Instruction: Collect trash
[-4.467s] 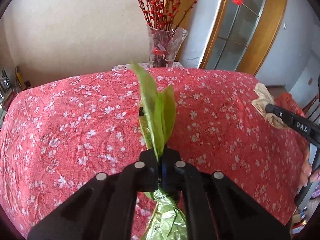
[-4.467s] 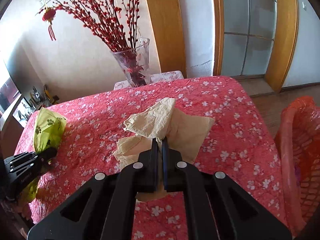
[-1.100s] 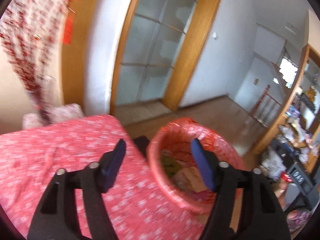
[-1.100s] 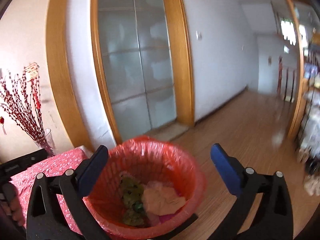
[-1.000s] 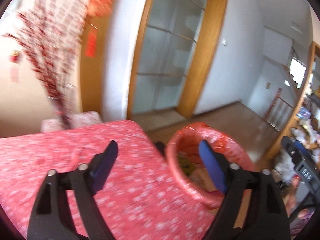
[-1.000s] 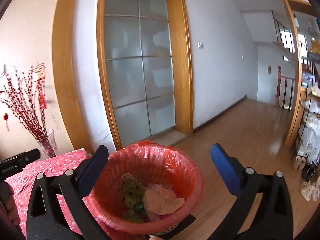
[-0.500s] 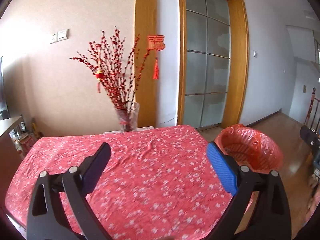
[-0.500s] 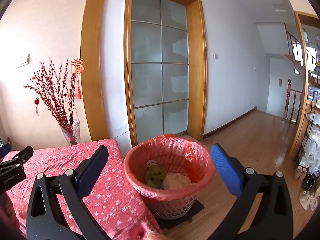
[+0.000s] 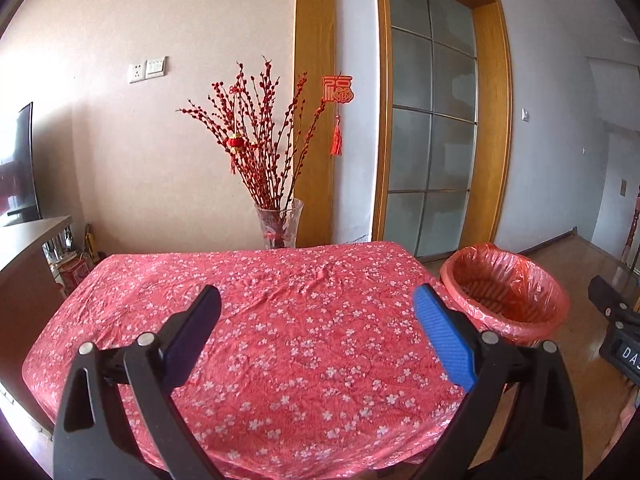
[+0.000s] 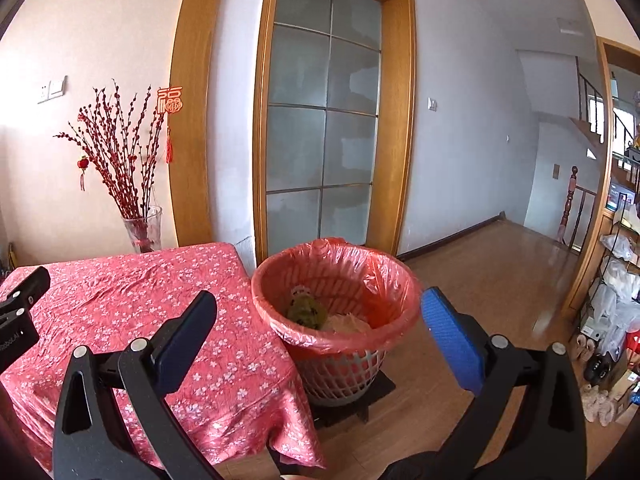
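Observation:
A waste basket with a red liner (image 10: 336, 308) stands on the floor at the table's right end; it also shows in the left wrist view (image 9: 505, 293). A green wrapper (image 10: 306, 312) and a beige paper (image 10: 347, 323) lie inside it. My left gripper (image 9: 316, 338) is open and empty above the table with the red flowered cloth (image 9: 280, 320). My right gripper (image 10: 320, 338) is open and empty, held back from the basket over the table's corner (image 10: 168, 320).
A glass vase of red branches (image 9: 278, 228) stands at the table's far edge. A glass door in a wooden frame (image 10: 320, 140) is behind the basket. A shelf with bags (image 10: 620, 280) is at the right. A cabinet (image 9: 24, 264) is left of the table.
Both grippers have let go of their trash, which now lies in the basket. Both have pulled back and up; the left one has swung left to face the table.

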The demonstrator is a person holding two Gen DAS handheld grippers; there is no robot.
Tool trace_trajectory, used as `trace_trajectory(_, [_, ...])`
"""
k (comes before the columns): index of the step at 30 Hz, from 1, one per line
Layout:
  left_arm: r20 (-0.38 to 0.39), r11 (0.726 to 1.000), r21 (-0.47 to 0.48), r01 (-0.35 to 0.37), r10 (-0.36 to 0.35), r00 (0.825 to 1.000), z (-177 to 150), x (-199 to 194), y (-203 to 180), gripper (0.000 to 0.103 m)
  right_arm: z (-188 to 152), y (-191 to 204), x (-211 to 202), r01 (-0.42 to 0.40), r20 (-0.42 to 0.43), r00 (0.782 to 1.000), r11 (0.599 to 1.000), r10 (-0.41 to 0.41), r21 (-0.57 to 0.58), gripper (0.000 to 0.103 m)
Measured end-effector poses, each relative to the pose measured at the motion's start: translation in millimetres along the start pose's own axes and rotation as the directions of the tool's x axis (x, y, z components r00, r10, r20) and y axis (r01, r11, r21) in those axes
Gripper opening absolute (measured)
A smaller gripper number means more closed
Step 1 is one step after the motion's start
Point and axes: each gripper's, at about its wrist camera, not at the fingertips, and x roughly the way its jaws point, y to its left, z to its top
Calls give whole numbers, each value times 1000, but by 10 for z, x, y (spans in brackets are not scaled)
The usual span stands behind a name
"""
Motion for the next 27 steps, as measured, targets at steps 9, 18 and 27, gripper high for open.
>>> trace_trajectory(9, [-13,1000,-12,-8,8,1000,-56,-41,21,95,-84,-24,-11,16,-39,999,1000,-16,7,101])
trace_trajectory(18, [-49,1000,-3,-2,2,999,-136,-26,-41,95,-175,-55,52,15,-99,995,1000,-12,25,101])
trace_trajectory(27, [-40,1000,-3,-19,19,999,-154,-74,-64,95,-176,-81,22,14,-98,995,999,-11,34,101])
